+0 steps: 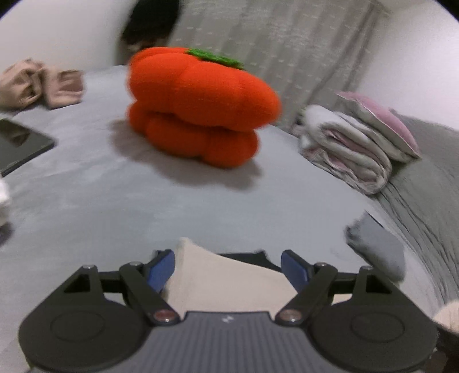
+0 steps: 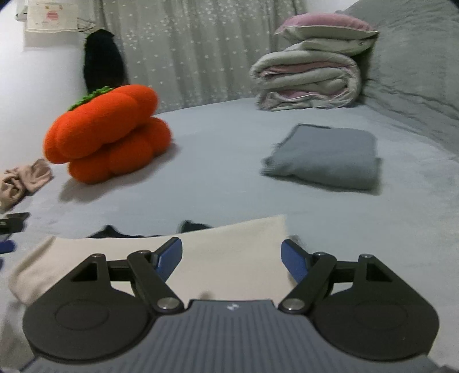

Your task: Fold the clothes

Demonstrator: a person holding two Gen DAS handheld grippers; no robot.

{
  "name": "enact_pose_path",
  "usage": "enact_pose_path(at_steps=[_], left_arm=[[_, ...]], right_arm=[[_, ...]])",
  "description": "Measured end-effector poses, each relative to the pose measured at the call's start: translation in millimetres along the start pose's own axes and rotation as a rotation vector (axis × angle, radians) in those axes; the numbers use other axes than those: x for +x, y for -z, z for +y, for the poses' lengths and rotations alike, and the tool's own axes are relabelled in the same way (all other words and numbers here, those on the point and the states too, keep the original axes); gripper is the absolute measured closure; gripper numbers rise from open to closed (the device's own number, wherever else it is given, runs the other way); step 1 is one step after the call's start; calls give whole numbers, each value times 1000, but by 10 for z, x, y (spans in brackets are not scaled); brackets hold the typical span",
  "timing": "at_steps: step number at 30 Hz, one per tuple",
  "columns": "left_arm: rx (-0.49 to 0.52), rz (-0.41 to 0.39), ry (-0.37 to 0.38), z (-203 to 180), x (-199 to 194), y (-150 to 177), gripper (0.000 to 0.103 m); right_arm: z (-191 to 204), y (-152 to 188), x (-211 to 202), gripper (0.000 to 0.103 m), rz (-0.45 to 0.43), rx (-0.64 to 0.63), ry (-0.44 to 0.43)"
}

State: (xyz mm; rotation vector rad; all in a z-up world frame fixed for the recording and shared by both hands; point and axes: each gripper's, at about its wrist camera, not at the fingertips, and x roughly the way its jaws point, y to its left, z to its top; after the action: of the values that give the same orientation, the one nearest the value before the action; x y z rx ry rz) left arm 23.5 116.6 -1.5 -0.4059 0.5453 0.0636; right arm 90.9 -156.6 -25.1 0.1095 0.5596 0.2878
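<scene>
A cream garment [image 2: 229, 258] lies flat on the grey bed, with a dark garment's edge [image 2: 192, 226] showing from under its far side. My right gripper [image 2: 231, 252] is open just above it, blue fingers spread over the cloth. In the left wrist view the same cream garment [image 1: 223, 281] lies between the open fingers of my left gripper [image 1: 228, 266], with dark cloth [image 1: 246, 258] beyond it. A folded grey garment [image 2: 324, 157] lies further back on the right; it also shows in the left wrist view [image 1: 375, 246].
An orange plush pumpkin [image 2: 109, 137] sits mid-bed. A folded quilt [image 2: 307, 83] with a pink pillow [image 2: 327, 25] on top lies at the back right. Crumpled beige cloth [image 2: 23, 180] lies at the left. A dark tablet [image 1: 20, 146] lies at the left.
</scene>
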Motion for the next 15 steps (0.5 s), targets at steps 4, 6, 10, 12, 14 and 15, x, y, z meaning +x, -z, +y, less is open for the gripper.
enact_pose_path(at_steps=[4, 6, 10, 12, 14, 15], left_arm=[[70, 63, 6, -201, 217, 121, 21], [104, 103, -7, -257, 327, 185, 21], [171, 119, -29, -221, 338, 225, 21], [203, 117, -35, -195, 302, 232, 21], [235, 116, -41, -168, 266, 238, 21], [251, 115, -44, -155, 247, 242, 21]], right_arm=[[205, 42, 136, 24, 30, 1, -30], [252, 77, 204, 24, 53, 1, -34], [176, 142, 278, 24, 93, -19, -10], [82, 148, 255, 24, 88, -40, 18], [-32, 138, 207, 24, 80, -50, 38], [-87, 131, 177, 24, 77, -51, 43]])
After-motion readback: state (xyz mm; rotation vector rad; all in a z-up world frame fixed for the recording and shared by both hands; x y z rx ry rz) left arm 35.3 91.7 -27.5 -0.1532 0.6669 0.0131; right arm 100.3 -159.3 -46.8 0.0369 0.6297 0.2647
